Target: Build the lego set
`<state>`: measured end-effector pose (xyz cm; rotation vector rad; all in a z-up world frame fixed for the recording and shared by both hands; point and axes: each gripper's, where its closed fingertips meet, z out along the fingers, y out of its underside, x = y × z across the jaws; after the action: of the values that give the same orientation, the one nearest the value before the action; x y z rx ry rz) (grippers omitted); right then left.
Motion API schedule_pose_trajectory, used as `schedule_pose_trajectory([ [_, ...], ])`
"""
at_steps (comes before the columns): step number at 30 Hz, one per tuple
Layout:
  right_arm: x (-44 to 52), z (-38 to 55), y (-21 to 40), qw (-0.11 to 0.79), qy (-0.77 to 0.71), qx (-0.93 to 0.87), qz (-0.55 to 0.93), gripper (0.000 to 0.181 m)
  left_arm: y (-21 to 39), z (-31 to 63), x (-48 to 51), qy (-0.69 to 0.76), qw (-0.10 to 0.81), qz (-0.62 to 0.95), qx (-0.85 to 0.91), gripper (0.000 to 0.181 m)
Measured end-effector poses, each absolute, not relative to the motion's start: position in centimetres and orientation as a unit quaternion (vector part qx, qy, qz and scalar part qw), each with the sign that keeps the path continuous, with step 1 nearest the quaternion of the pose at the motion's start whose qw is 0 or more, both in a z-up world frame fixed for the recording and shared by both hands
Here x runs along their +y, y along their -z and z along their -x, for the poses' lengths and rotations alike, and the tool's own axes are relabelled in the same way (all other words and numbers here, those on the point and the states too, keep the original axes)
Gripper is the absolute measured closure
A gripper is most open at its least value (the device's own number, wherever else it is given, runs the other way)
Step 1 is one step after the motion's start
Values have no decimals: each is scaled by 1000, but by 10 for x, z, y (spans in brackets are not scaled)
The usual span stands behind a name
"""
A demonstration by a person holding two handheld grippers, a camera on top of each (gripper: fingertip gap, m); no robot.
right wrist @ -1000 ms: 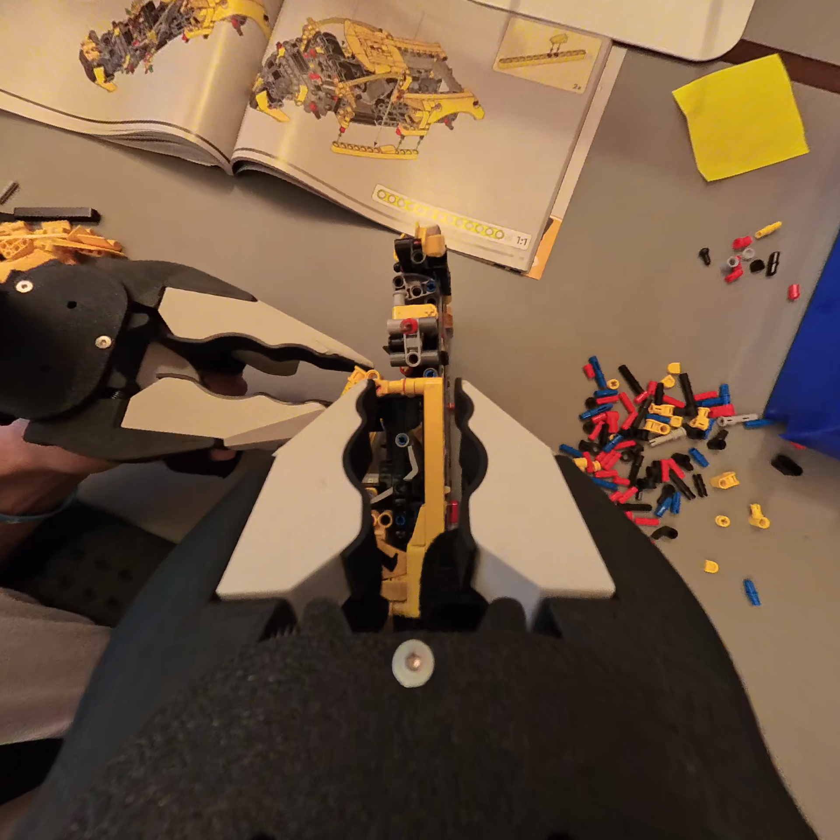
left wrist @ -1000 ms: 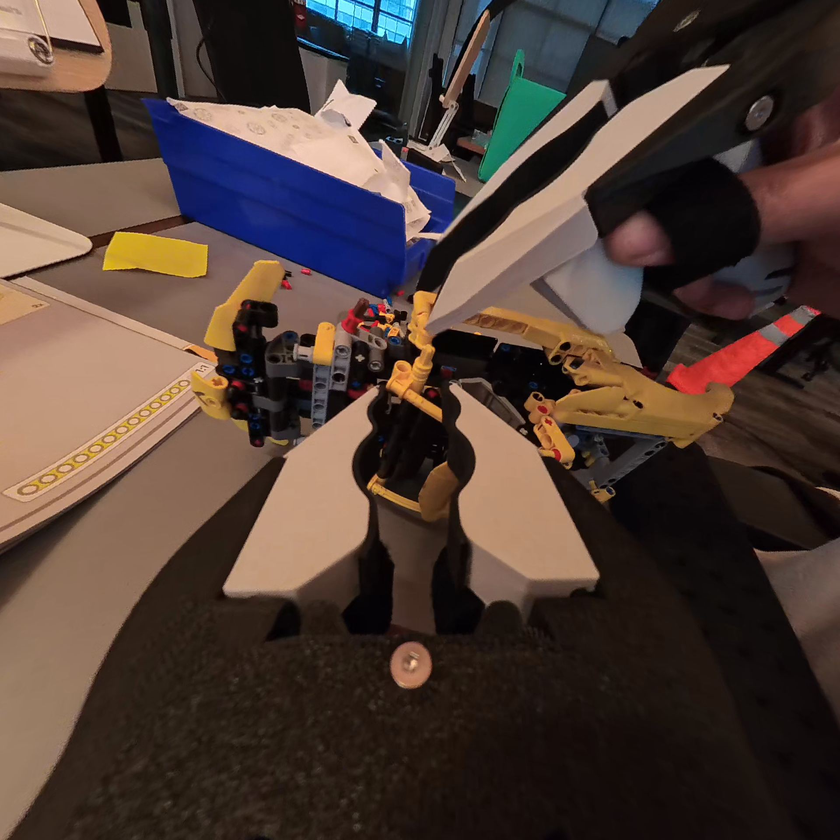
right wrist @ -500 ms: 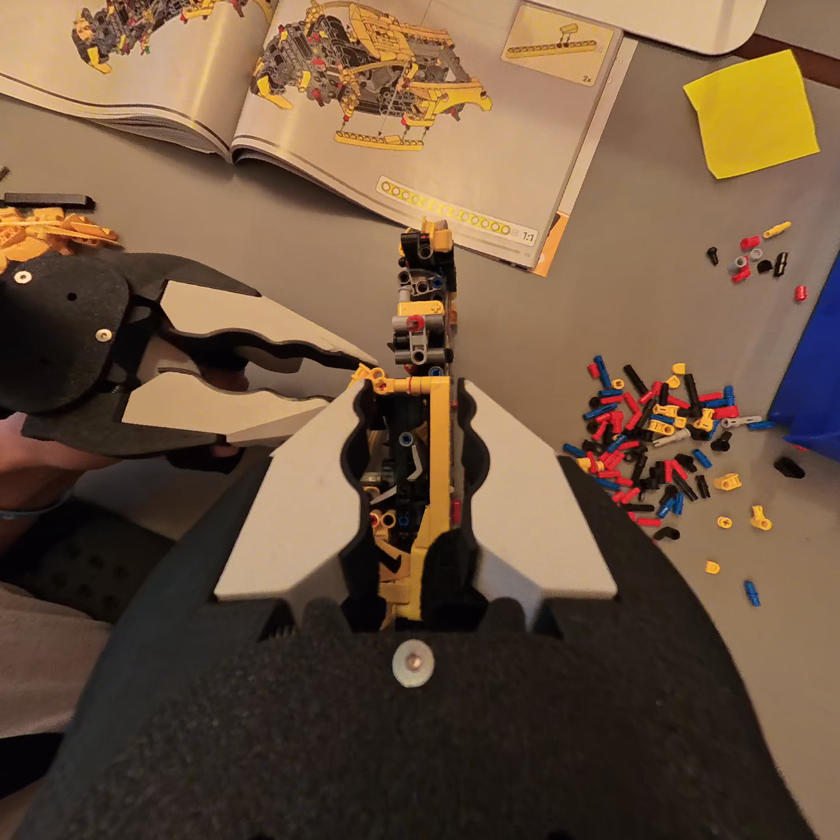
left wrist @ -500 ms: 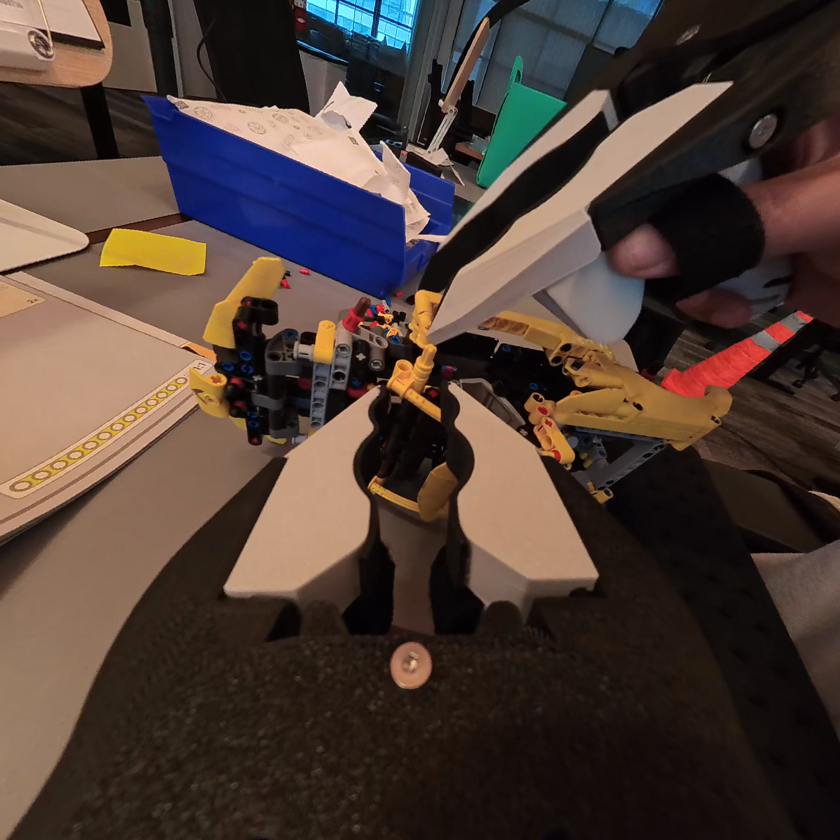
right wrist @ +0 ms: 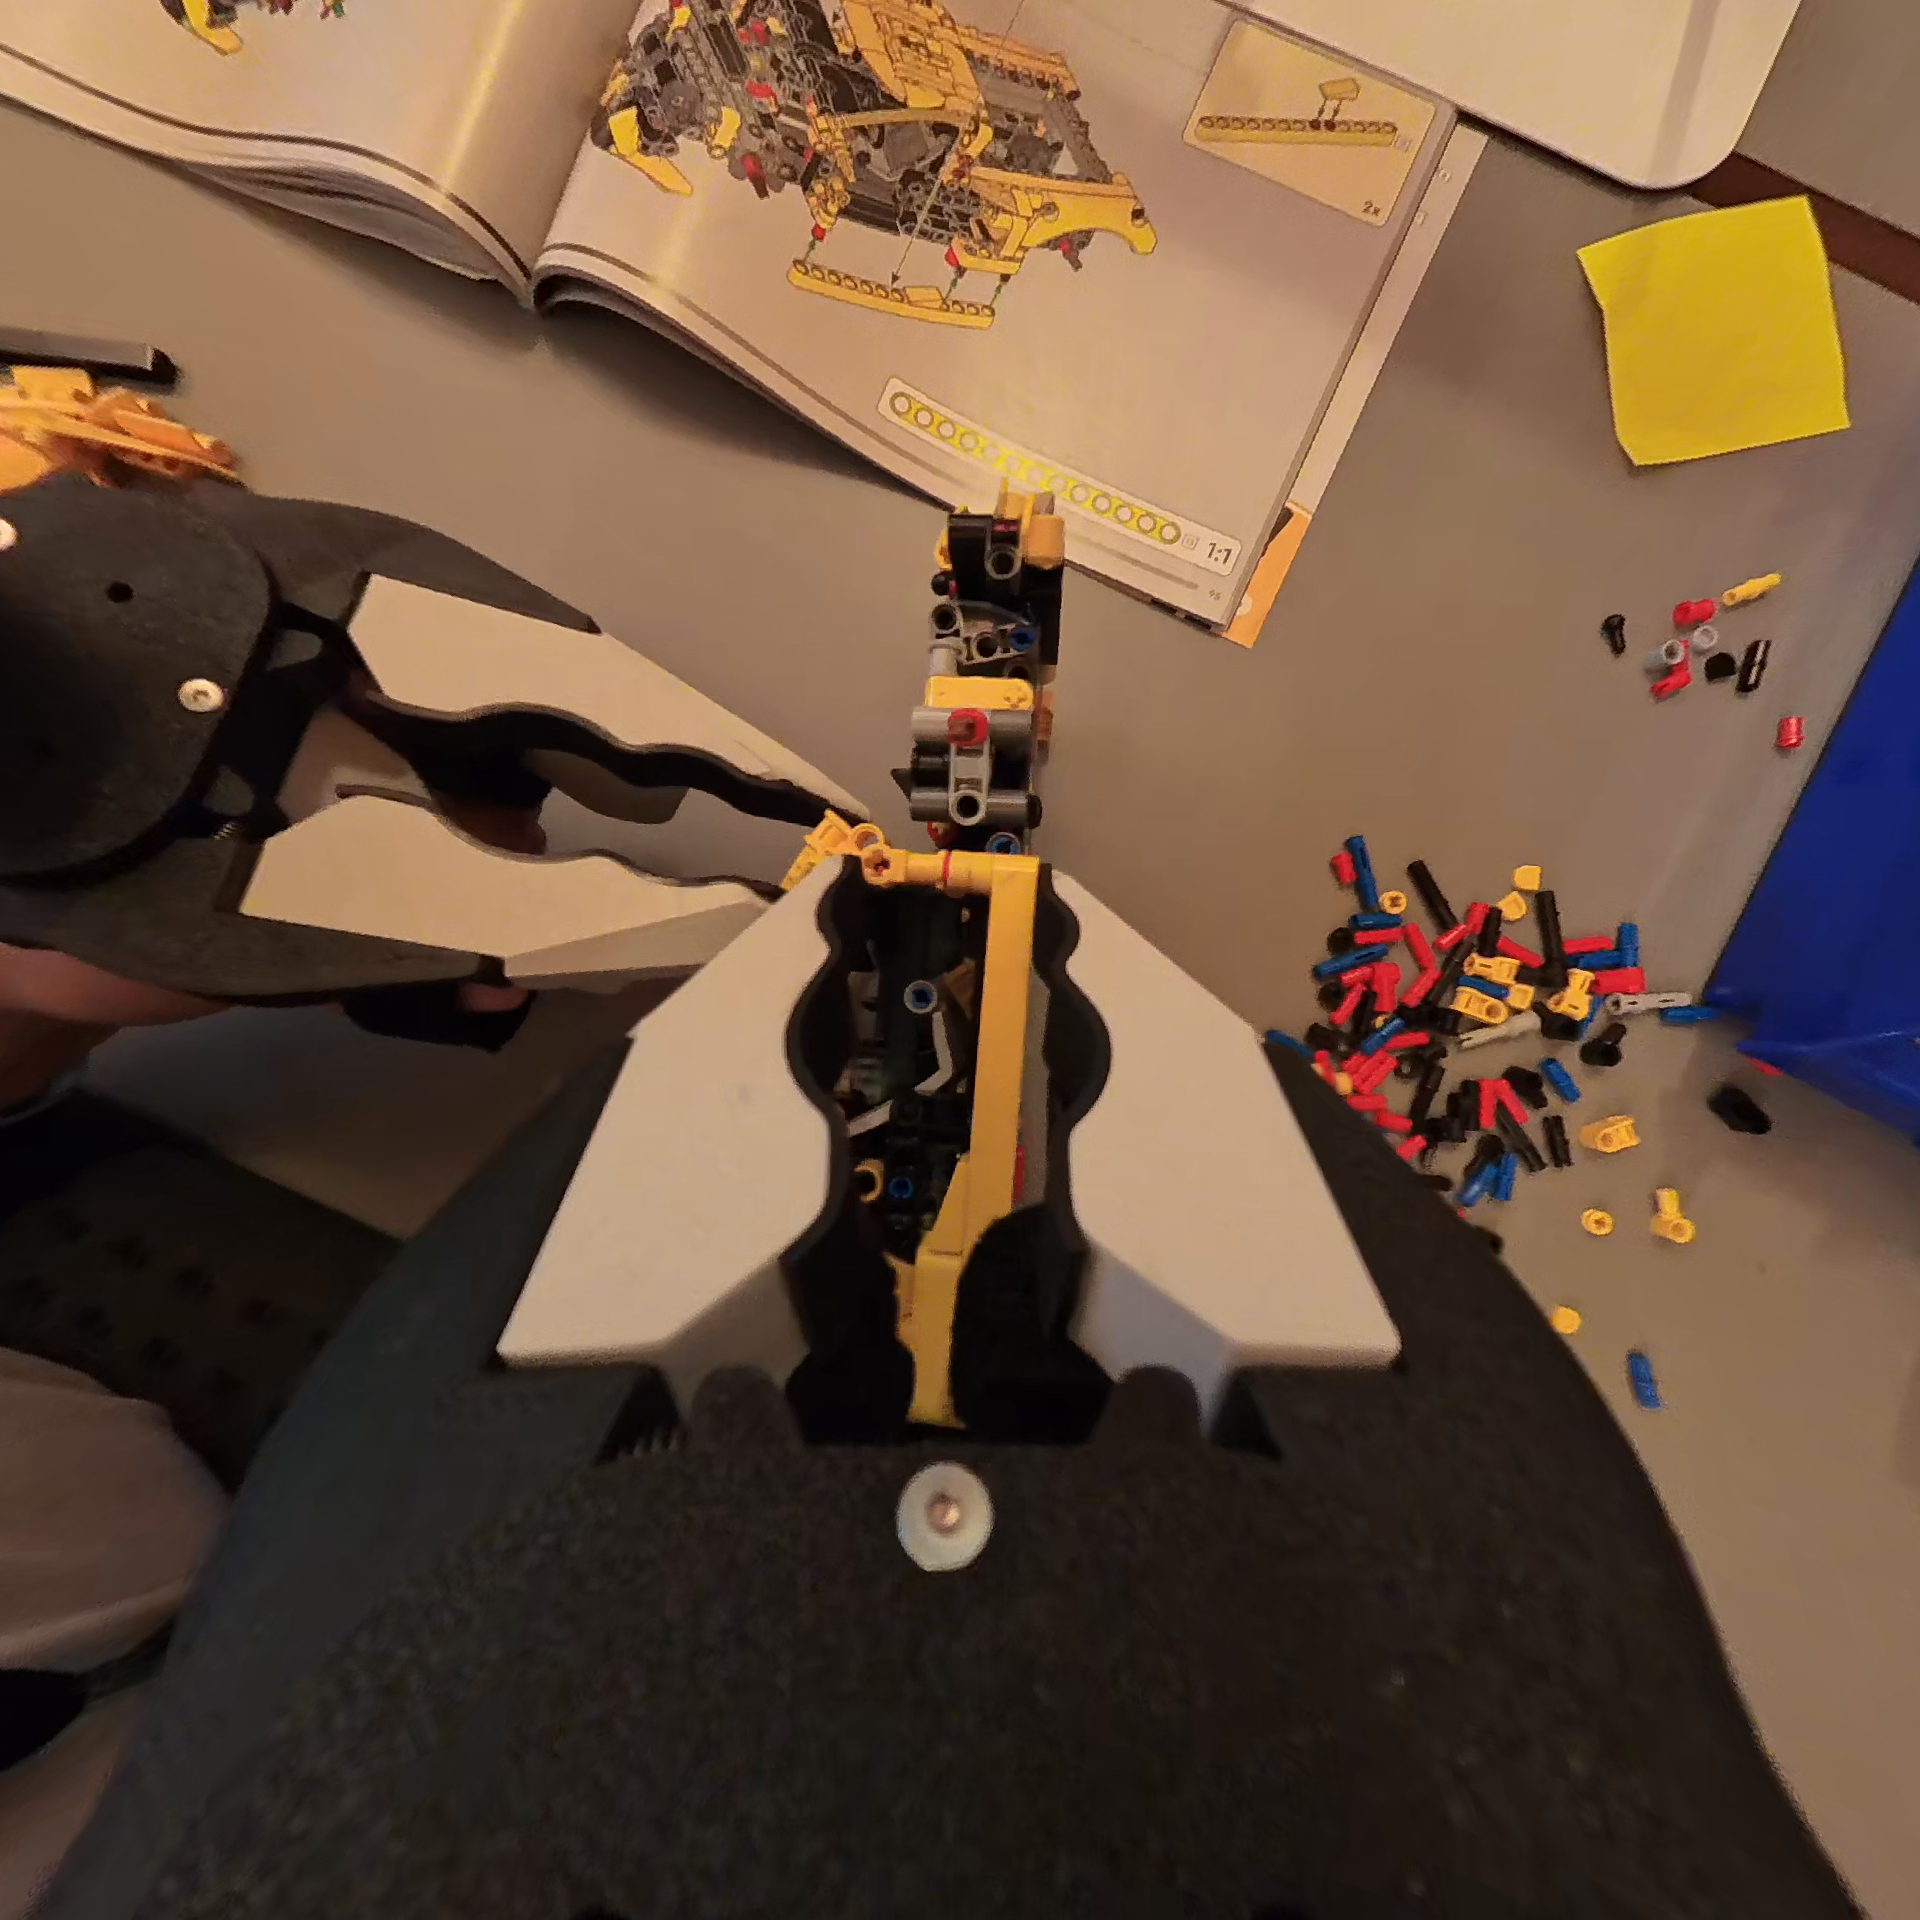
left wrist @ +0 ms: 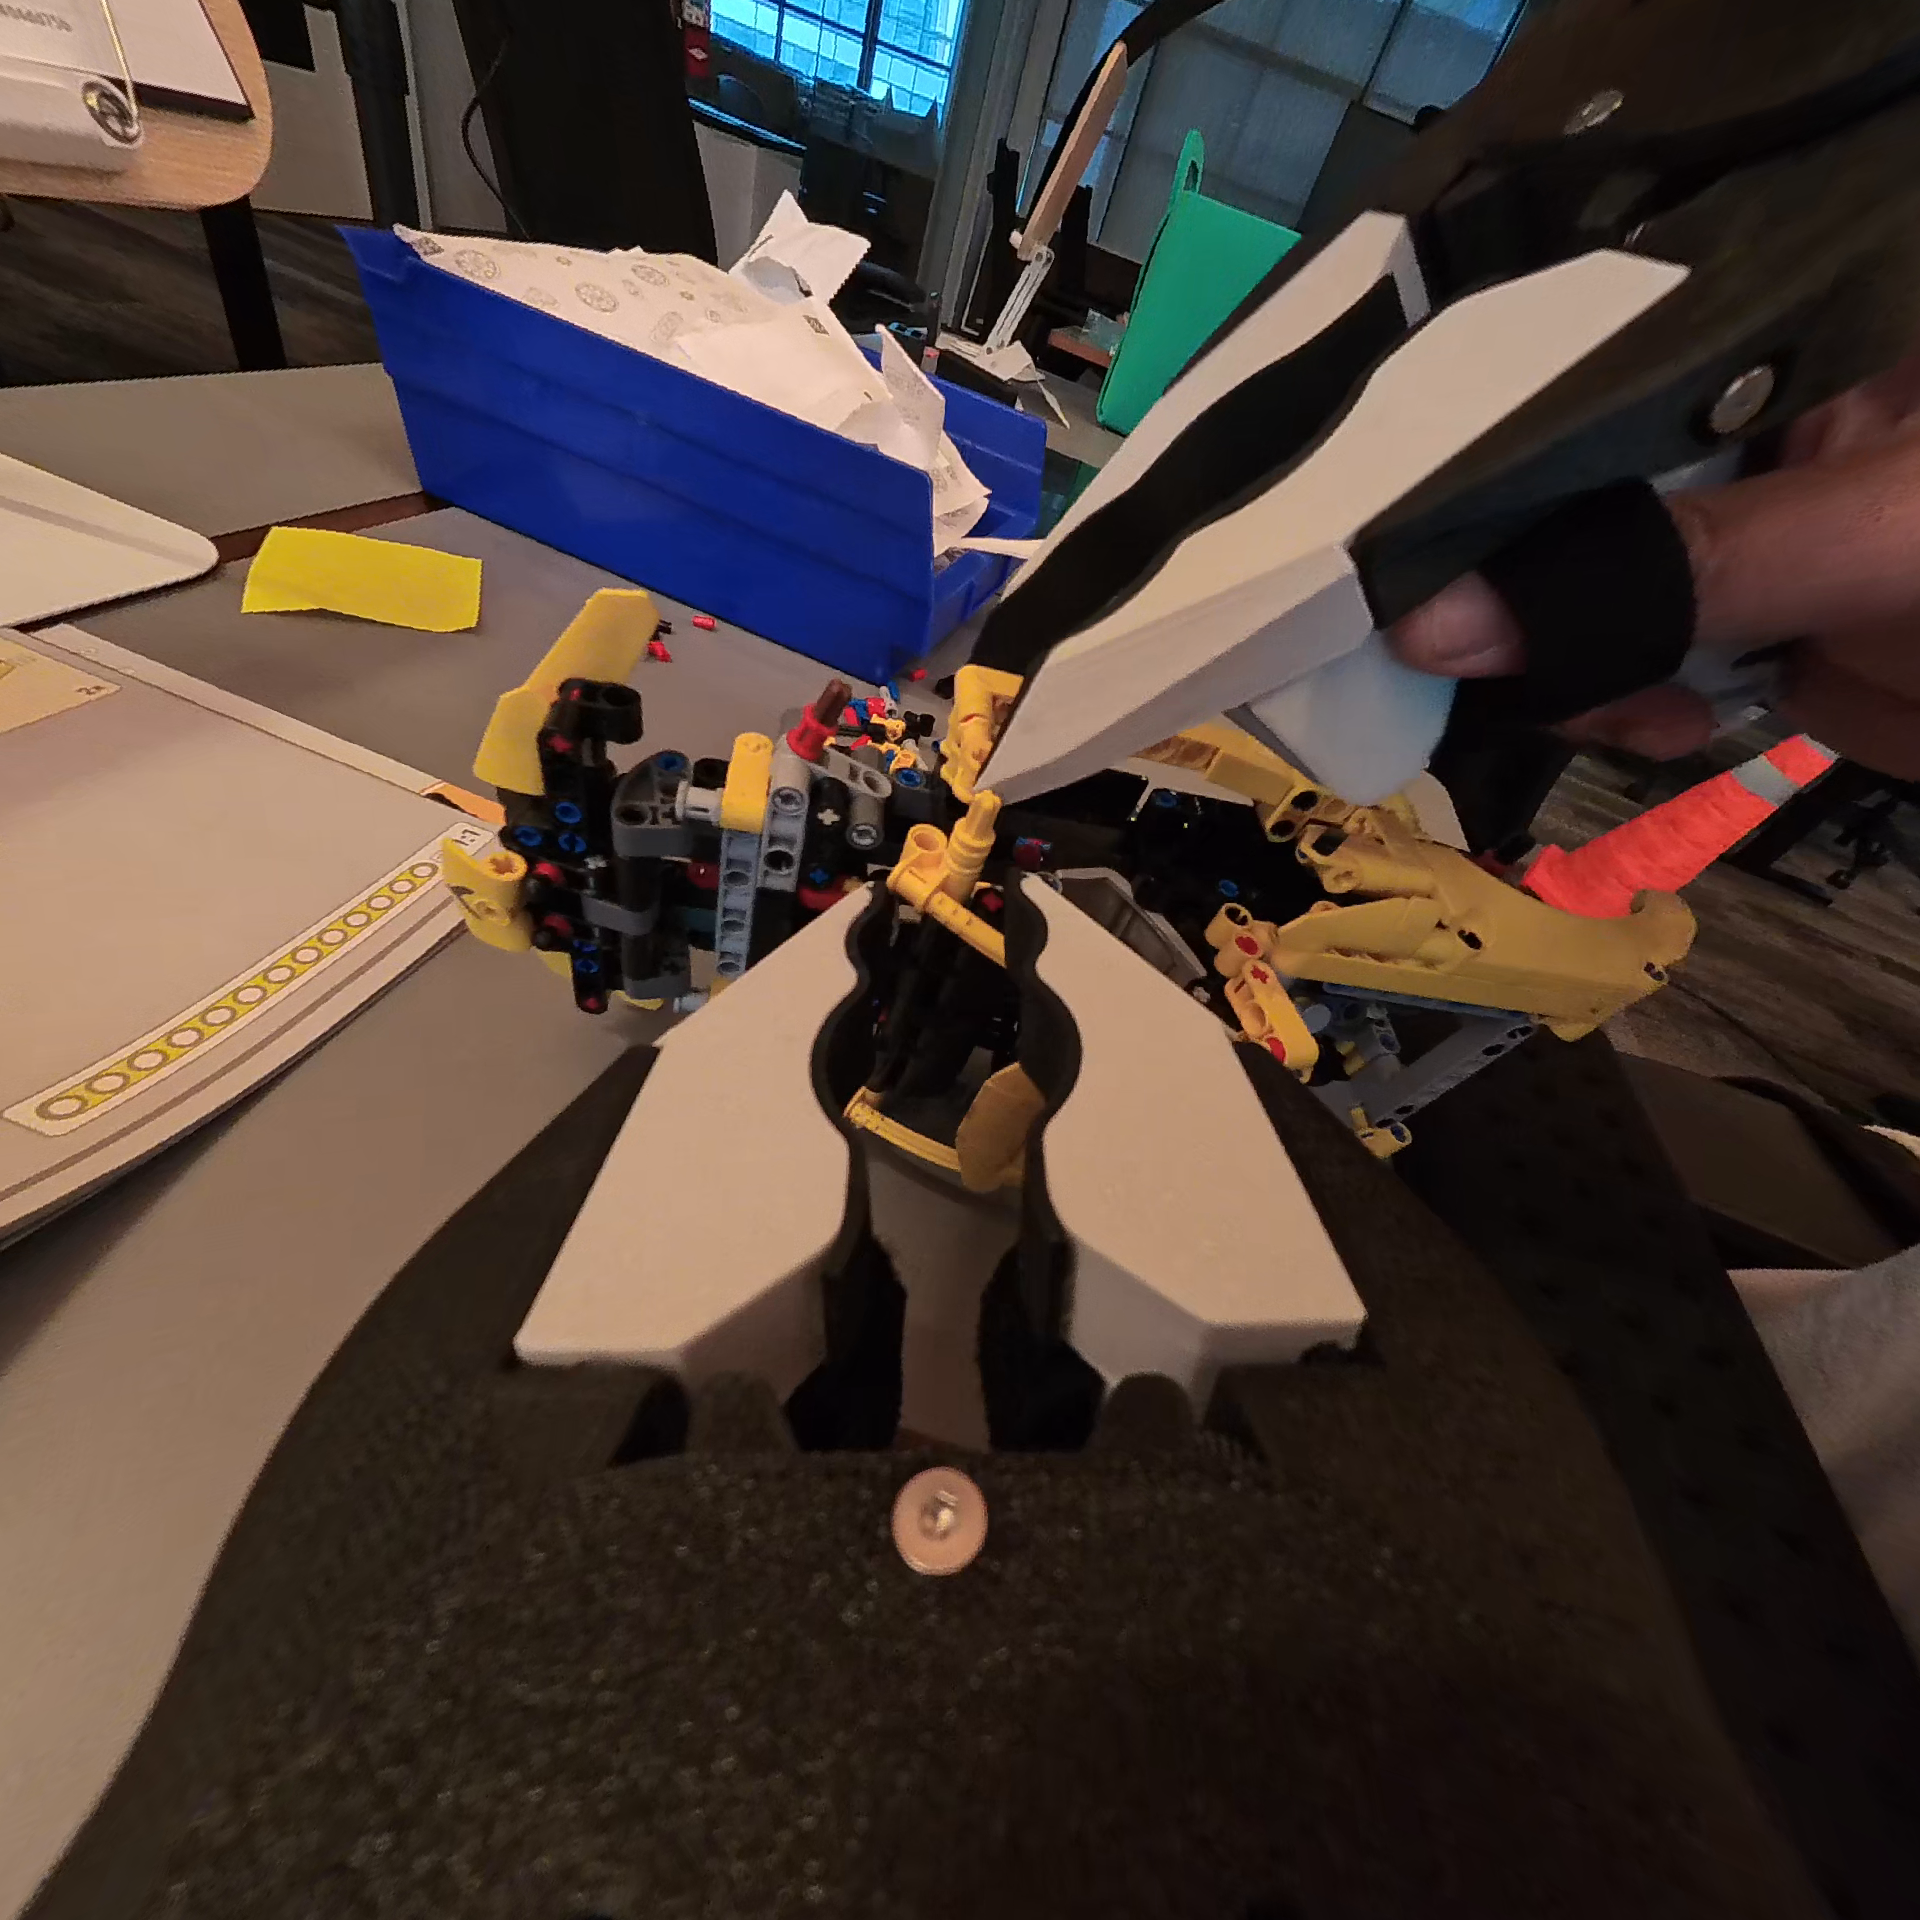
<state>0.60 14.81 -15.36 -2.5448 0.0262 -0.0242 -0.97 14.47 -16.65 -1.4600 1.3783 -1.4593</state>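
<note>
The lego model point(right wrist: 982, 1039) is clamped lengthwise within the right tool point(right wrist: 940, 883), its long axis running away toward the instruction book point(right wrist: 935, 260) on the counter point(right wrist: 520, 520); the left tool point(left wrist: 945, 914) is closed on its near yellow edge from the left

Loose pins point(right wrist: 1455, 1029) lie right of the model point(right wrist: 982, 727), manual point(right wrist: 935, 208) behind.
</note>
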Motion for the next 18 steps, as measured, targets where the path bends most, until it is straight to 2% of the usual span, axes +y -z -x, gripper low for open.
schedule_pose_trajectory([
  [9, 147, -6, 154, 290, 9, -10, 957, 152, 166, 9, 146, 554, 326, 558, 525, 164],
  [17, 148, -8, 153, 318, -18, 48, 947, 150, 166, 8, 145, 555, 327, 559, 522, 164],
  [18, 147, -8, 152, 321, -17, 44, 946, 145, 166, 8, 145, 558, 323, 560, 520, 164],
])
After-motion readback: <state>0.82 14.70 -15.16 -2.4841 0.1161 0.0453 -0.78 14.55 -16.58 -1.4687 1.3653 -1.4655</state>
